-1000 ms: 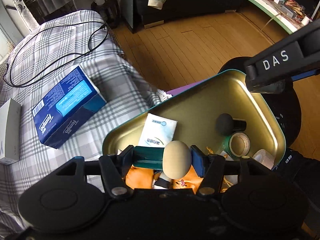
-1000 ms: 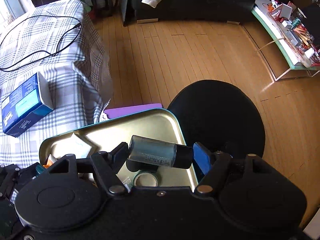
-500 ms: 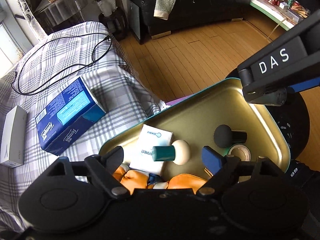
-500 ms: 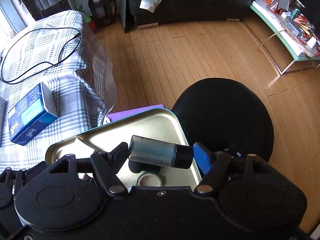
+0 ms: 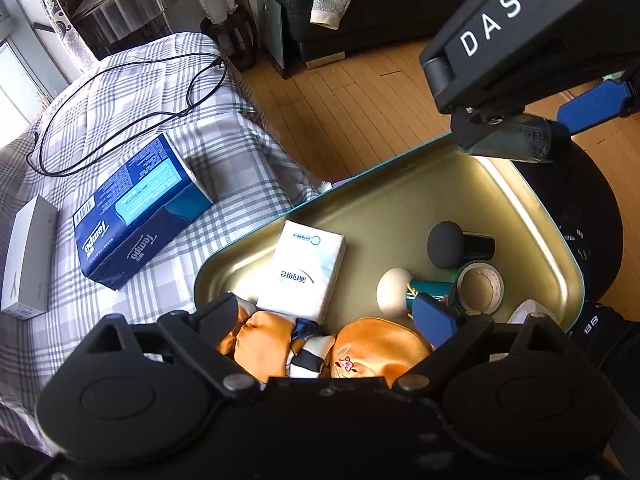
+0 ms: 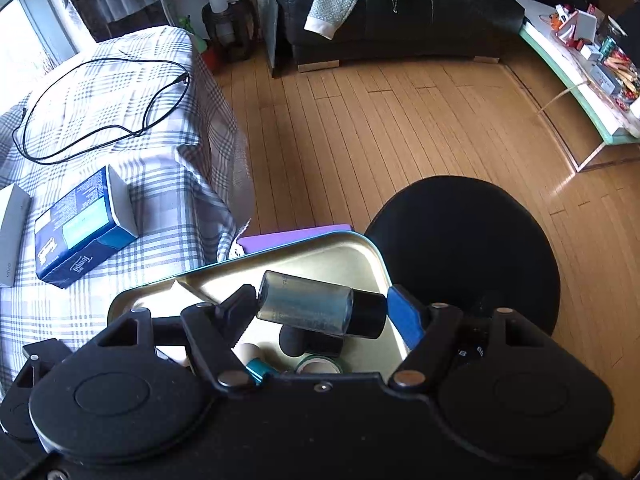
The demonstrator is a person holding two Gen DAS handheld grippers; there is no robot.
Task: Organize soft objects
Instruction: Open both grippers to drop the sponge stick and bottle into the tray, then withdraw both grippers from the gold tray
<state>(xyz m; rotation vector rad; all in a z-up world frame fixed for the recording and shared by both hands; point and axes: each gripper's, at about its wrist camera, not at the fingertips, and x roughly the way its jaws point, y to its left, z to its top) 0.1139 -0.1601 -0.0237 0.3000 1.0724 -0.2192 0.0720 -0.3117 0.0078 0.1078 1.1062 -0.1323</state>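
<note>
The fingers of the left gripper (image 5: 326, 314) stand apart over the near end of the tray (image 5: 400, 200), above orange cloth (image 5: 376, 350). The cream-headed sponge applicator (image 5: 396, 291) lies just beyond the right finger, beside a tape roll (image 5: 480, 286). The right gripper (image 6: 322, 306) clamps a small bottle (image 6: 308, 304) sideways above the tray's far corner.

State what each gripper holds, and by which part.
Right gripper clamps a bottle end to end, base and cap. Left gripper is open, holding nothing.
</note>
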